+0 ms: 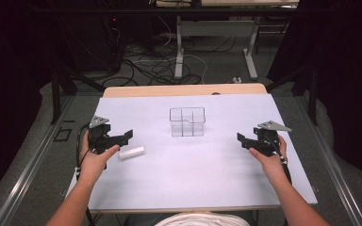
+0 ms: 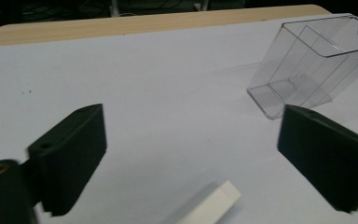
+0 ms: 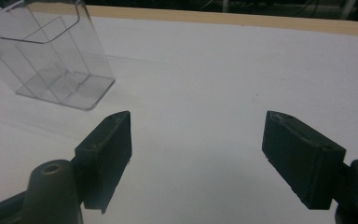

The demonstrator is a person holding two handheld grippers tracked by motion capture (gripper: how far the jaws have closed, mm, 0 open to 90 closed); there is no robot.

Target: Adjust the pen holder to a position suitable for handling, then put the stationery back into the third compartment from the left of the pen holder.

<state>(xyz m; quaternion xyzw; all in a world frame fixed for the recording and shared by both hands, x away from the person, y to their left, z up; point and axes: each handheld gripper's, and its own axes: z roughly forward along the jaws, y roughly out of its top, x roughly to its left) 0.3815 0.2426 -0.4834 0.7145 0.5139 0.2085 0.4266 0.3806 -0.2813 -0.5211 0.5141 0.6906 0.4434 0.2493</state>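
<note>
White table [image 1: 193,165] carries everything: left gripper [image 1: 122,136] gapes wide and empty, a white rectangular stick [image 1: 132,153] lying just beside it; right gripper [image 1: 243,140] likewise spread, empty; clear divided box [image 1: 187,122] stands between them, farther back.

Left claw [image 1: 122,136] and right claw [image 1: 243,140] both gape wide, each hand-held low, jaws pointing inward toward each other.
</note>
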